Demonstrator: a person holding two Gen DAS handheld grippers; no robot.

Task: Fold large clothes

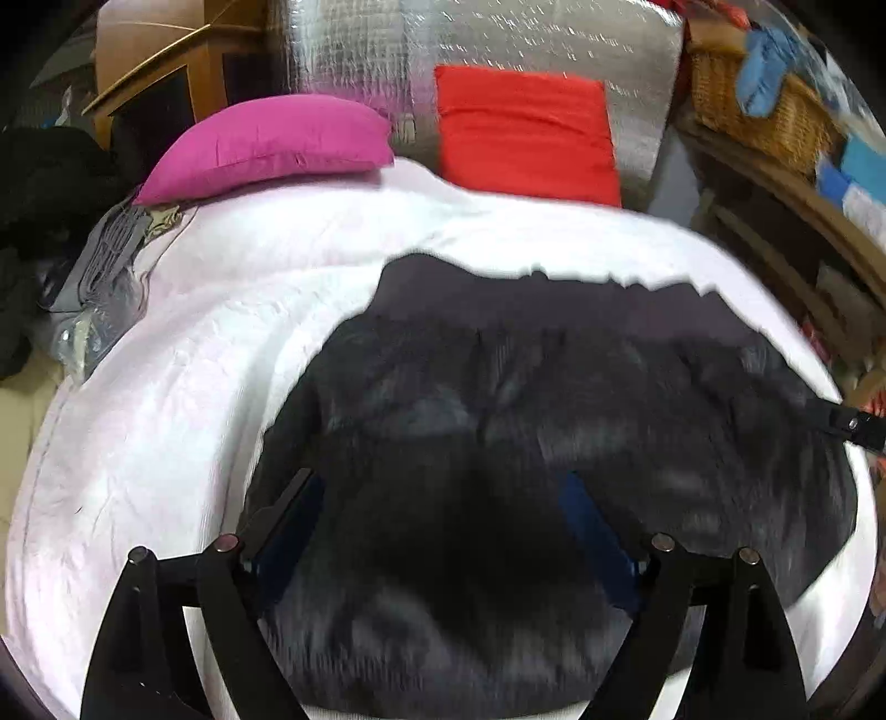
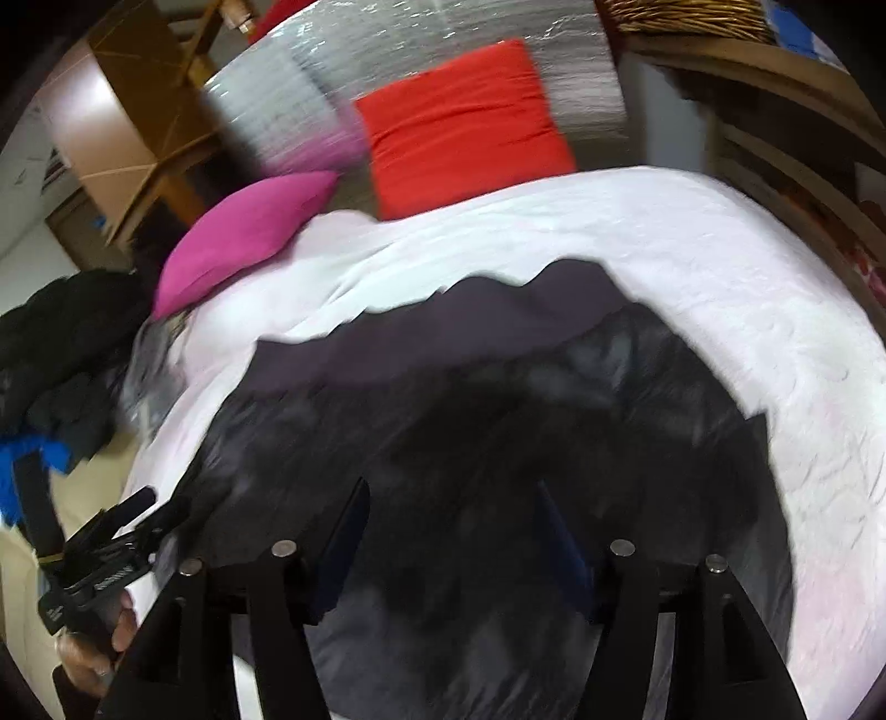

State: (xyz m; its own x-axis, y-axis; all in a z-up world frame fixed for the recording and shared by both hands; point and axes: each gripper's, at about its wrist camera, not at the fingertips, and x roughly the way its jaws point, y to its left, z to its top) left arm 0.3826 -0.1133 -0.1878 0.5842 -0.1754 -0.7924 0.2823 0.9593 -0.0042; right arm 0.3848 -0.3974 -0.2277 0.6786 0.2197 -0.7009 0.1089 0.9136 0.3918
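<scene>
A large black padded jacket [image 1: 554, 415] lies spread on the white bed cover [image 1: 183, 387], its dark purple lining showing along the far edge. It also shows in the right wrist view [image 2: 498, 432]. My left gripper [image 1: 443, 498] is open, its fingers wide apart just above the jacket's near part. My right gripper [image 2: 451, 509] is open too, over the jacket's near part. The left gripper shows at the lower left of the right wrist view [image 2: 111, 531]. The right gripper's tip shows at the right edge of the left wrist view [image 1: 853, 426]. Both views are motion-blurred.
A pink pillow [image 1: 266, 144] and a red pillow [image 1: 526, 133] lie at the bed's head against a silver foil panel [image 1: 498, 39]. Dark clothes [image 2: 61, 343] are piled left of the bed. A wicker basket [image 1: 758, 111] and wooden shelves [image 1: 803, 249] stand at right.
</scene>
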